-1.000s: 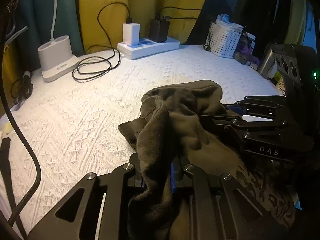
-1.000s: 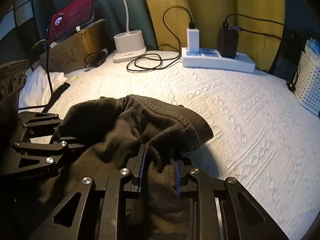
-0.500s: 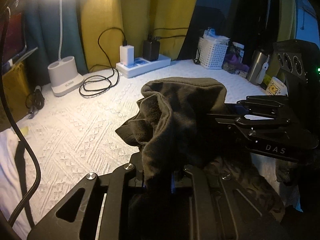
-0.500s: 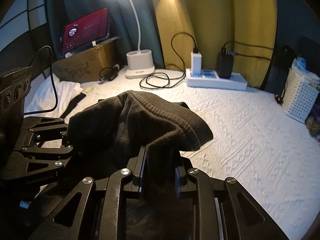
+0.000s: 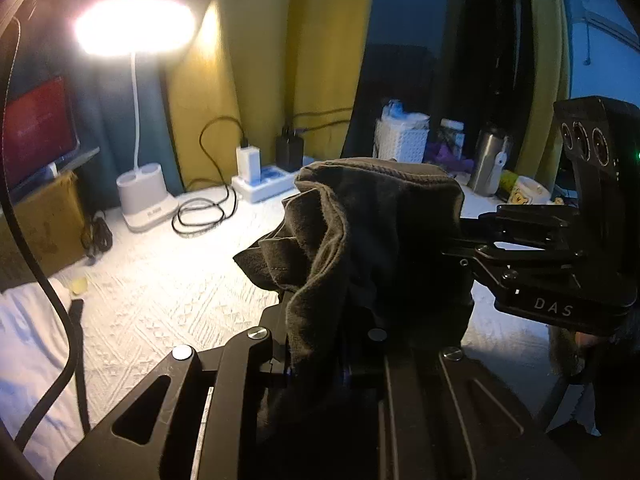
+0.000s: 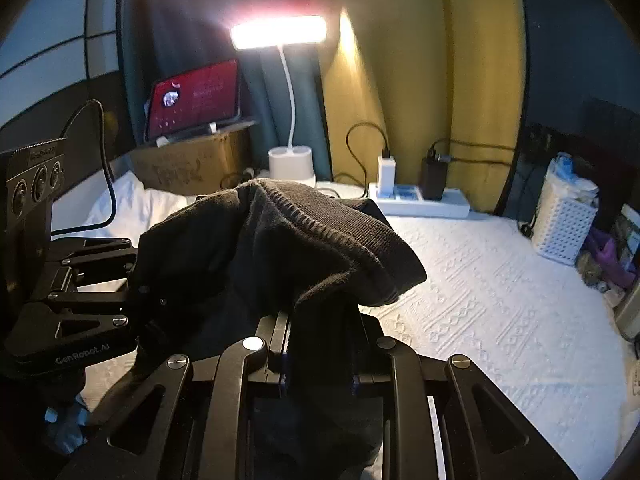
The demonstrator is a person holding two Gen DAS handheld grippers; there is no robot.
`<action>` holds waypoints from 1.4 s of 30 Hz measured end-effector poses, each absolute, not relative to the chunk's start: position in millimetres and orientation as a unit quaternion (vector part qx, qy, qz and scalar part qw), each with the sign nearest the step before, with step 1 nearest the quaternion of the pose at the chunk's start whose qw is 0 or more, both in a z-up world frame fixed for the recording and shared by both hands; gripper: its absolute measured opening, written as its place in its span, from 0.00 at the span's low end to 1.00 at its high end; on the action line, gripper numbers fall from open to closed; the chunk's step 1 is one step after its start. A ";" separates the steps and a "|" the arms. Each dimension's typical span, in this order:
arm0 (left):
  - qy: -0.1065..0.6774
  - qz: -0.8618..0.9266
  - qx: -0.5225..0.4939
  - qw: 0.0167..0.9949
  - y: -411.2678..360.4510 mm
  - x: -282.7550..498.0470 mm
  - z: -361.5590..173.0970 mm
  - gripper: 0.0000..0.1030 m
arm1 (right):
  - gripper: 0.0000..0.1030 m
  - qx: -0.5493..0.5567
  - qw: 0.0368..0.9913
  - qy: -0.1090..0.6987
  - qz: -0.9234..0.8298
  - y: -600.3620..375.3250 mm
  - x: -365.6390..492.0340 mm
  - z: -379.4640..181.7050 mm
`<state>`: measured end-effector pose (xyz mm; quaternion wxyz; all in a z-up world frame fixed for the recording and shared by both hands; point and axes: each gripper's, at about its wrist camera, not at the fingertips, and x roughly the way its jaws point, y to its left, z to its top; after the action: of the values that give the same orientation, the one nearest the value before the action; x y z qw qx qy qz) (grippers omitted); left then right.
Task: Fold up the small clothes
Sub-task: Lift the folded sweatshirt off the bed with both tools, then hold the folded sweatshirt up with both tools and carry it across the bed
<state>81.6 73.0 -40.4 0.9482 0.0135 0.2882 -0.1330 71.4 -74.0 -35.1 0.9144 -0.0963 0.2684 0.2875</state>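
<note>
A dark olive-brown small garment (image 5: 372, 240) with a ribbed hem (image 6: 340, 248) hangs bunched between both grippers, lifted above the white textured bedspread (image 6: 500, 304). My left gripper (image 5: 316, 376) is shut on one part of the cloth. My right gripper (image 6: 320, 376) is shut on another part, close beside the left. Each gripper shows in the other's view: the right at the right side of the left wrist view (image 5: 472, 256), the left at the left side of the right wrist view (image 6: 132, 292). The cloth hides all the fingertips.
A lit desk lamp (image 6: 290, 160), coiled black cable (image 5: 200, 216) and power strip with chargers (image 6: 420, 200) stand at the back. A white basket (image 6: 564, 220) and steel flask (image 5: 488, 164) are at the right. A tablet on a cardboard box (image 6: 192, 128) is back left.
Both grippers have risen with the garment, lifting it clear of the bedspread. The views have tilted up, and the lamp head has come into view.
</note>
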 end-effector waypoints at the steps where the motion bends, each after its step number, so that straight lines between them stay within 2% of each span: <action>1: 0.283 -0.134 0.018 0.950 71.3 77.3 -36.4 0.14 | 0.20 -0.095 0.916 0.264 0.288 -75.4 66.4 -32.0; 13: 0.221 -0.134 0.038 0.965 65.7 26.8 9.9 0.14 | 0.19 -0.086 0.937 0.190 0.281 -92.1 -0.4 14.8; 16: 0.208 -0.133 0.045 0.968 63.7 15.5 18.3 0.14 | 0.10 -0.086 0.941 0.166 0.281 -95.2 -19.2 27.9; 23: 0.175 -0.139 0.059 0.973 59.1 -7.9 38.1 0.11 | 0.02 -0.098 0.944 0.131 0.285 -91.9 -45.7 43.6; 42: 0.096 -0.099 0.068 0.988 97.7 -70.7 92.5 0.11 | 0.02 -0.102 0.937 0.034 0.332 -67.0 -101.0 97.3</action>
<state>-70.7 97.7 92.5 0.9881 0.0681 0.0956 -0.0989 -101.0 -67.0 97.3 0.9371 -0.1017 0.0337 0.3321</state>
